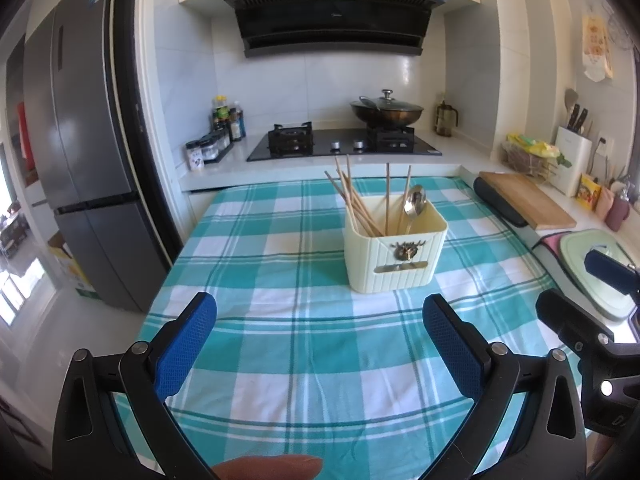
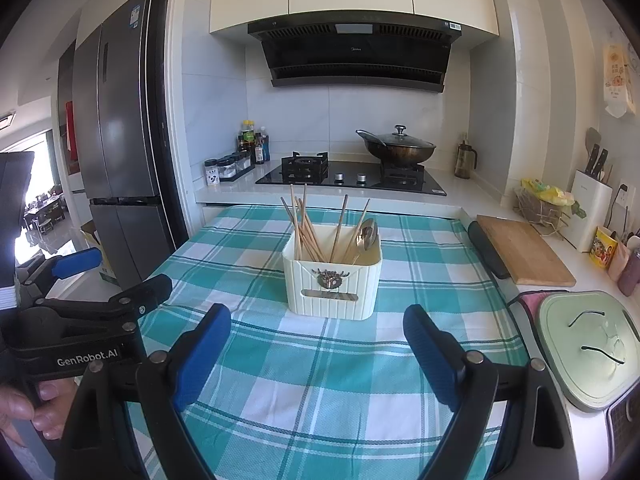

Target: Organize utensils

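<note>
A cream ribbed utensil holder [image 1: 394,256] [image 2: 332,280] stands upright on the teal checked tablecloth [image 1: 280,340] [image 2: 320,380]. Several wooden chopsticks [image 1: 356,200] [image 2: 306,228] lean in its left part, and metal spoons [image 1: 414,200] [image 2: 366,236] stand in its right part. My left gripper [image 1: 320,316] is open and empty, a short way in front of the holder. My right gripper [image 2: 316,328] is open and empty, also in front of the holder. The right gripper shows at the right edge of the left wrist view [image 1: 580,292]; the left gripper shows at the left of the right wrist view [image 2: 116,280].
A gas hob [image 1: 344,144] with a lidded wok [image 1: 386,112] sits behind the cloth. A wooden cutting board [image 2: 524,248] and a green lidded appliance [image 2: 588,344] lie to the right. Spice jars [image 2: 228,168] stand back left, beside the fridge [image 2: 116,140].
</note>
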Action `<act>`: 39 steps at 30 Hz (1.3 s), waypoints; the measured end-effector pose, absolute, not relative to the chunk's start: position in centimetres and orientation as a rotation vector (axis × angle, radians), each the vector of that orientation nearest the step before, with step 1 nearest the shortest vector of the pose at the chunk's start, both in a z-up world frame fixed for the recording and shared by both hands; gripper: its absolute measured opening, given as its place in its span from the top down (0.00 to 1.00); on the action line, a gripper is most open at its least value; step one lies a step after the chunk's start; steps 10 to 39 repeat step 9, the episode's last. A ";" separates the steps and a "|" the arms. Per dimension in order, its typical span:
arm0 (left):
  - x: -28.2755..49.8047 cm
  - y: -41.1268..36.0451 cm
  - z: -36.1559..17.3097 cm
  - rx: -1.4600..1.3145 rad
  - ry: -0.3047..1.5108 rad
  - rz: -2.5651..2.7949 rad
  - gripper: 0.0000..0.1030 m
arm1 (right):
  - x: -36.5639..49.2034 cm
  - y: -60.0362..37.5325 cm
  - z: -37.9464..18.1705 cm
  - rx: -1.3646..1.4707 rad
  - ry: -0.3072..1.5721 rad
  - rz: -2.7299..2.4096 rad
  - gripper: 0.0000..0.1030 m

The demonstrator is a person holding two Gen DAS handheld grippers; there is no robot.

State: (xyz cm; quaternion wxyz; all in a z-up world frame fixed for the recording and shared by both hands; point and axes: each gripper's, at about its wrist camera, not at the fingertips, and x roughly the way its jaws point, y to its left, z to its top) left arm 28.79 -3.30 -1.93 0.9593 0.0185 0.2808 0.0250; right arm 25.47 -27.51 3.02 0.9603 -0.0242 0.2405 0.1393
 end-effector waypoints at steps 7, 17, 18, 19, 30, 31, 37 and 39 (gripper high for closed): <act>28.6 -3.8 -2.1 0.036 0.554 0.060 0.00 | 25.5 -27.8 2.8 -0.048 0.495 0.275 0.13; 28.5 -4.1 -2.2 0.046 0.555 0.053 0.00 | 25.6 -27.9 2.6 -0.045 0.500 0.273 0.13; 28.5 -4.1 -2.2 0.046 0.555 0.053 0.00 | 25.6 -27.9 2.6 -0.045 0.500 0.273 0.13; 28.5 -4.1 -2.2 0.046 0.555 0.053 0.00 | 25.6 -27.9 2.6 -0.045 0.500 0.273 0.13; 28.5 -4.1 -2.2 0.046 0.555 0.053 0.00 | 25.6 -27.9 2.6 -0.045 0.500 0.273 0.13; 28.5 -4.1 -2.2 0.046 0.555 0.053 0.00 | 25.6 -27.9 2.6 -0.045 0.500 0.273 0.13; 28.5 -4.1 -2.2 0.046 0.555 0.053 0.00 | 25.6 -27.9 2.6 -0.045 0.500 0.273 0.13; 28.5 -4.1 -2.2 0.046 0.555 0.053 0.00 | 25.6 -27.9 2.6 -0.045 0.500 0.273 0.13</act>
